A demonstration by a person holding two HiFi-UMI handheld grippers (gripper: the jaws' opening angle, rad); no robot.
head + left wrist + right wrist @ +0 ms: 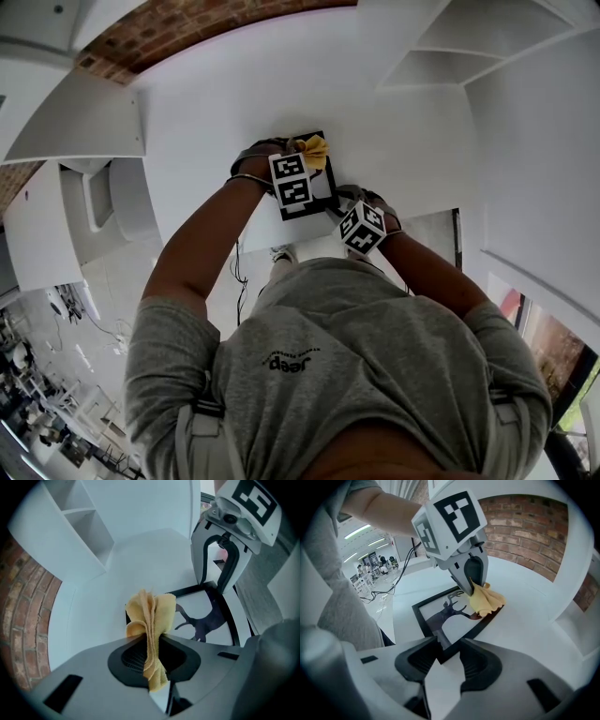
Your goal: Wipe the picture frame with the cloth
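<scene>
**Two grippers, one frame: cloth at the far corner, a clamp at the near one**

Both tools meet over a white table (216, 112) at which the person, in a grey T-shirt (375, 347), leans forward. The picture frame (307, 210) lies flat on the table. It is a thin black rectangle around a dark deer silhouette on white.

The left gripper (150, 653) points steeply down, its jaws pressed together on a folded yellow cloth (152, 620). The cloth bunches out beyond the tips, and a tail of it hangs back between the pads. In the right gripper view the same gripper (471, 590) stands over the frame's far corner. There the cloth (487, 599) rests on the black edge of the frame (419, 618) and spills slightly onto the table (534, 620).

The right gripper (443, 653) holds the frame's near corner, with its jaws partly closed on the black edge. In the left gripper view it (213, 585) comes down on the far side of the frame (187, 591), its marker cube above.

In the head view the two marker cubes sit close together, the left gripper (309, 159) just beyond the right gripper (337, 202), with the cloth (314, 148) showing at the frame's upper edge.

A brick wall (525, 522) stands behind the table, and white shelving (79, 522) rises beside it.
</scene>
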